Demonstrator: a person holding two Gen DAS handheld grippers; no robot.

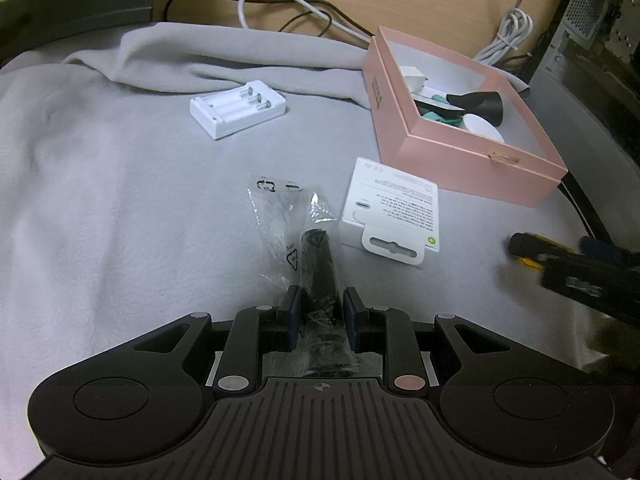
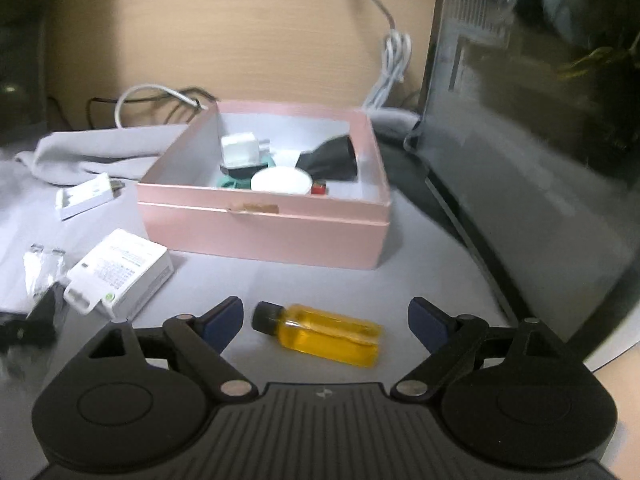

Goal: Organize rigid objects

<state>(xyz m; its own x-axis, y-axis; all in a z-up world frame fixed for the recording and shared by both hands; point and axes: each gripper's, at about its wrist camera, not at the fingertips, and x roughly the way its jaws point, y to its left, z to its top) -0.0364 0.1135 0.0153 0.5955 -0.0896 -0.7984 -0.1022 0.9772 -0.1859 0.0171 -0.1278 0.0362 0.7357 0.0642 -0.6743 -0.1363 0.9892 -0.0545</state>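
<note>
My left gripper (image 1: 322, 305) is shut on a black part sealed in a clear plastic bag (image 1: 316, 256), which rests on the grey cloth (image 1: 120, 200). My right gripper (image 2: 326, 309) stands open around a small yellow bottle with a black cap (image 2: 332, 336). The bottle lies flat on the cloth and neither pad touches it. Behind it sits an open pink box (image 2: 260, 232) holding a white charger (image 2: 239, 149), a black cone (image 2: 332, 158), a white disc (image 2: 281, 183) and other small items. In the left wrist view the pink box (image 1: 472, 152) is at the upper right.
A white cable carton (image 1: 390, 210) (image 2: 120, 272) and a white battery holder (image 1: 239, 109) (image 2: 86, 196) lie on the cloth left of the box. White and black cables (image 1: 280, 4) run along the wooden back wall. A dark computer case (image 2: 540, 140) stands at the right.
</note>
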